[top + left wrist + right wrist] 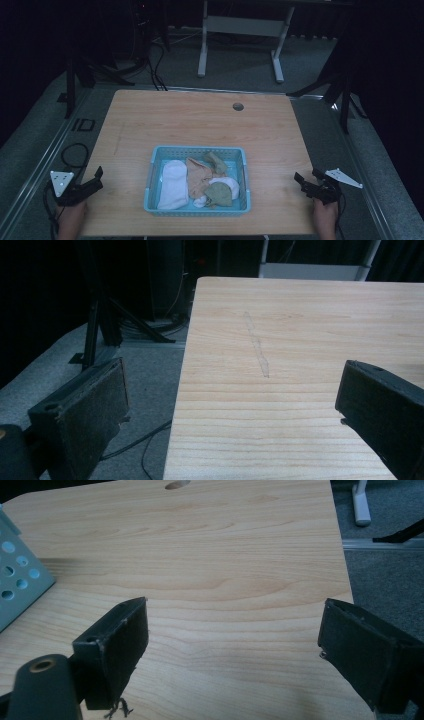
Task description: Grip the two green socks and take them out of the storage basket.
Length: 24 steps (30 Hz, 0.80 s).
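the left claw (98, 176) hovers at the near left corner of the desk (200, 120), jaws spread wide with nothing between them; in the left gripper view they frame bare wood and the desk's edge; the right claw (300, 181) waits at the near right edge, likewise released, jaws standing wide apart over plain wood in the right gripper view; between the two claws, well apart from each, sits a blue basket (196, 210), its perforated wall just showing ahead and to the left of the right claw's jaws (17, 575); inside it lie a white sock (173, 184) on the side nearer the left claw, a tan sock (198, 177) in the middle, a green sock (220, 193) with a smaller white piece (227, 182) beside it toward the right claw, and another green piece (216, 161) at the far side; the socks look loosely heaped, none paired or lifted out; judging by this, the work on the socks has not begun; neither claw touches the basket or any sock, and reaching in, picking and sorting all appear left to do.
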Each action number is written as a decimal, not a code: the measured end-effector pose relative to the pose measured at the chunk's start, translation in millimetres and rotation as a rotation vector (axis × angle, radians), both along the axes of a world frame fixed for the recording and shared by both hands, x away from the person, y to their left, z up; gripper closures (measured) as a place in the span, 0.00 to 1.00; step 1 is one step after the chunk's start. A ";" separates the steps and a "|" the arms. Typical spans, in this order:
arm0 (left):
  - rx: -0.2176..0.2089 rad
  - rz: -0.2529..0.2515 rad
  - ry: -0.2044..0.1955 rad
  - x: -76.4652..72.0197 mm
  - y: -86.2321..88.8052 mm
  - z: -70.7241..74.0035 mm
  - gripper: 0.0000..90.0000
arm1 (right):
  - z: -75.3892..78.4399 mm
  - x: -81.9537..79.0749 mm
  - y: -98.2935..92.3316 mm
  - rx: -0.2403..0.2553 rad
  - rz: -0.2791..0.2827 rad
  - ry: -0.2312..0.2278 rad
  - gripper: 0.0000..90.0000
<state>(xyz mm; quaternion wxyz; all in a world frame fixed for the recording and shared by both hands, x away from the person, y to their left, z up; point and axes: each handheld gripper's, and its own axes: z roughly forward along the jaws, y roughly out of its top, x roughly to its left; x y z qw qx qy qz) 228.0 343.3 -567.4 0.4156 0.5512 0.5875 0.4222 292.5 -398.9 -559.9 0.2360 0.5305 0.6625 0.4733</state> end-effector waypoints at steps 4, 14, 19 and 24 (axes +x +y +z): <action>0.001 0.000 0.002 0.2 0.2 0.0 0.00 | 0.1 0.3 1.0 -0.008 0.003 0.005 0.14; 0.000 0.000 0.002 0.1 0.2 0.0 0.00 | 0.1 0.8 2.7 -0.029 0.005 0.006 0.14; 0.000 0.000 0.004 0.4 0.3 0.1 0.00 | 0.1 3.0 4.0 -0.045 0.025 0.028 0.14; -0.003 0.001 0.004 0.4 0.6 0.0 0.00 | 0.1 5.3 1.8 -0.026 0.108 0.058 0.15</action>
